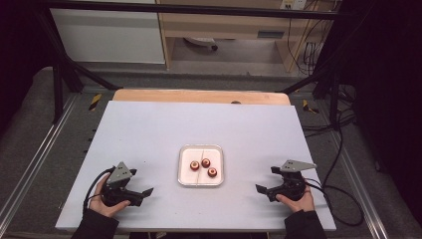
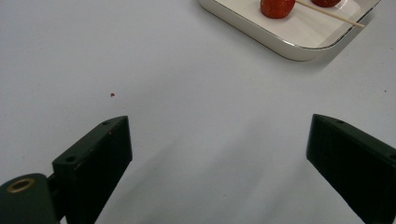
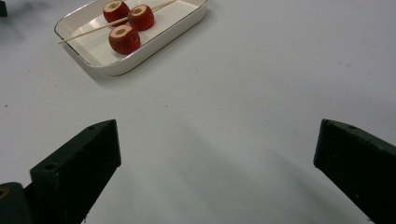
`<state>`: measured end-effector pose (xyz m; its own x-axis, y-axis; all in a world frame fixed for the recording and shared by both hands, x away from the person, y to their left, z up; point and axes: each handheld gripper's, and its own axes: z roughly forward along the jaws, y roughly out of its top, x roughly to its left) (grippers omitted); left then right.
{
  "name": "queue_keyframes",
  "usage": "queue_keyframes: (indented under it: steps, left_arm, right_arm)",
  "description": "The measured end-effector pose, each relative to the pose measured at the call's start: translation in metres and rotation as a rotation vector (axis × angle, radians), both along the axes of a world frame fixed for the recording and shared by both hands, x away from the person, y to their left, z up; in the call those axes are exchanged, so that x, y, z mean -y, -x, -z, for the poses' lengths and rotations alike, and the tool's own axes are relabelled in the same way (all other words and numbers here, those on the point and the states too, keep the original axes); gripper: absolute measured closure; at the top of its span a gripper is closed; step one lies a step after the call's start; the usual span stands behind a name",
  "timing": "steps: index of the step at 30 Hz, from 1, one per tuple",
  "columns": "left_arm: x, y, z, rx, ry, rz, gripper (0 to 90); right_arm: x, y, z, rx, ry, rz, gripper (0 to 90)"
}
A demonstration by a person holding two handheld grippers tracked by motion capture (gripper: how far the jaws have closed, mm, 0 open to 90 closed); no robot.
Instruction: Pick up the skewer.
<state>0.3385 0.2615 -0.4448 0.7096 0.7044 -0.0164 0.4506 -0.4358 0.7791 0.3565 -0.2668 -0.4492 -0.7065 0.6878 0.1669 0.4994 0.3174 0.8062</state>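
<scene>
While both grippers rest w/ jaws wide, grasping nothing, left gripper (image 1: 145, 191) & right gripper (image 1: 260, 188) flank the tray (image 1: 217, 149) mid-table (image 1: 149, 124); skewer (image 1: 200, 166) lies lengthwise, near-to-far, among three red fruits (image 1: 205, 162).

A white table (image 1: 149, 129) with a wooden far edge (image 1: 199, 96) was set on grey carpet (image 1: 35, 129). Black frame bars (image 1: 59, 64) were seen around it. Beyond, a white cabinet (image 1: 107, 35), a wooden shelf (image 1: 224, 25) and dark cables (image 1: 308, 45) were lit dimly.
</scene>
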Motion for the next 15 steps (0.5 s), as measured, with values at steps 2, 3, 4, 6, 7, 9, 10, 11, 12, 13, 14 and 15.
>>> queue_keyframes:
  steps: [2,3,4,6,7,9,10,11,12,13,14,15]
  left_arm:
    - [0.000,0.000,0.000,0.000,0.001,-0.001,7.0]
    - [0.000,0.000,-0.001,0.001,0.001,-0.007,7.1]
    - [-0.001,0.000,-0.002,0.001,0.003,-0.007,7.1]
    - [0.000,0.000,-0.004,0.005,0.005,-0.009,7.2]
    - [0.000,0.000,-0.004,0.004,0.006,-0.009,7.3]
    - [0.002,0.000,-0.006,0.006,0.003,-0.010,7.4]
    - [0.003,0.000,-0.006,0.004,0.001,-0.011,7.5]
    - [0.004,0.000,-0.007,0.004,0.000,-0.011,7.4]
    - [0.006,0.000,-0.008,0.004,0.003,-0.015,7.4]
    - [0.007,0.000,-0.008,0.004,0.004,-0.017,7.4]
    - [0.009,0.000,-0.009,0.003,0.004,-0.022,7.4]
    - [0.010,0.000,-0.009,0.004,0.003,-0.025,7.4]
  right_arm:
    - [0.000,0.000,0.000,-0.004,0.003,0.003,1.1]
    - [0.000,0.000,0.000,-0.001,0.007,0.002,1.2]
    - [0.000,0.000,0.000,-0.001,0.007,0.003,1.2]
    - [0.000,0.000,0.000,-0.002,0.008,0.002,1.2]
    - [0.000,0.000,0.000,-0.001,0.009,0.003,1.2]
    - [0.000,0.000,0.000,-0.003,0.011,0.006,1.2]
    - [-0.001,0.000,0.001,-0.002,0.013,0.007,1.3]
    - [-0.001,0.000,0.001,-0.004,0.014,0.010,1.3]
    - [-0.001,0.000,0.001,-0.005,0.017,0.013,1.3]
    - [-0.001,0.000,0.001,-0.004,0.019,0.015,1.3]
    - [-0.001,0.000,0.001,-0.003,0.021,0.014,1.3]
    - [-0.001,0.000,0.001,-0.003,0.021,0.013,1.3]
